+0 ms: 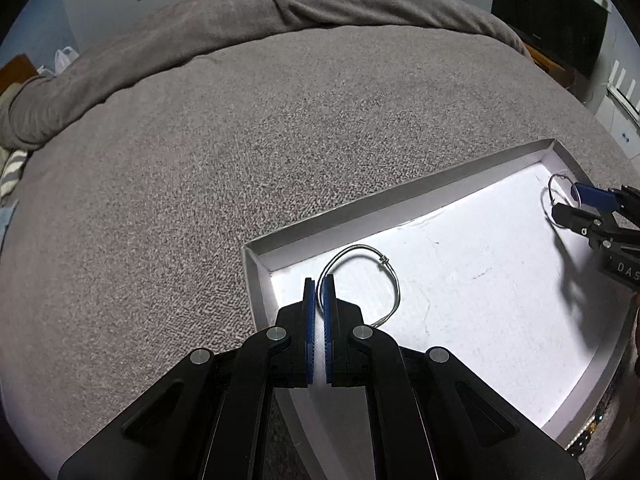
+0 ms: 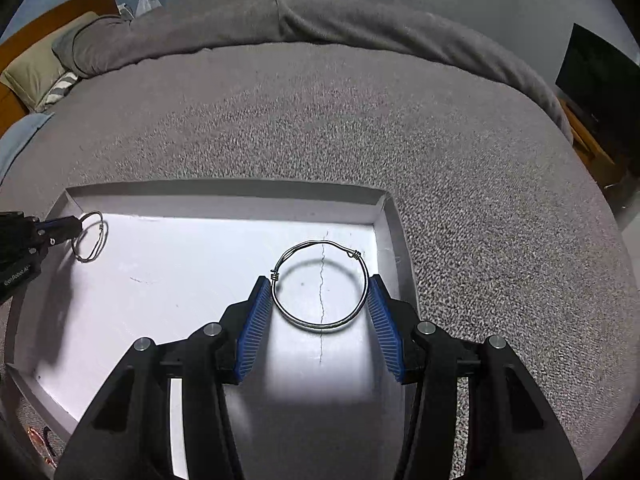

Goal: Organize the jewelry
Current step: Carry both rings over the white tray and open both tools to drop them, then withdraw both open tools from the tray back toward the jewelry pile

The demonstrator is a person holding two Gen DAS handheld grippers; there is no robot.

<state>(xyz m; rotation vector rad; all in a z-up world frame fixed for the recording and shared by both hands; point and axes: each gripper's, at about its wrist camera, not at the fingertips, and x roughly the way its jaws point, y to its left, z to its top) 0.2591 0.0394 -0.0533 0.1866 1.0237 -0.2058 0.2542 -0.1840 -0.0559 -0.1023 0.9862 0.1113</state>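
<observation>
A bed (image 2: 460,160) fills both views, covered with a grey textured blanket (image 1: 160,200) bunched into a ridge along the far side. Pillows (image 2: 36,72) lie at the far left corner in the right wrist view; a dark screen (image 2: 600,76) stands off the bed's right side.

A shallow white tray (image 2: 224,188) with low upright walls rests on the blanket. Its floor is bare white with a thin crack line running through it.

The left gripper (image 1: 319,292) is over the tray's left corner, pointing steeply down. Its blue pads are clenched on a silver wire bangle (image 1: 394,280), pinching the wire at one point on the loop; the rest of the loop hangs free to the right of the pads, above the tray floor. Whether its lower edge touches the floor cannot be determined.

The right gripper (image 2: 320,300) is over the tray's right end, near the right wall. Its pads stand apart and grasp a second wire bangle (image 2: 320,326) across its width, one pad pressing each side of the ring. This ring lies roughly level and casts a shadow on the tray floor beneath, so it appears raised clear of the floor. Small wire-wrap knots are visible on its far edge.
</observation>
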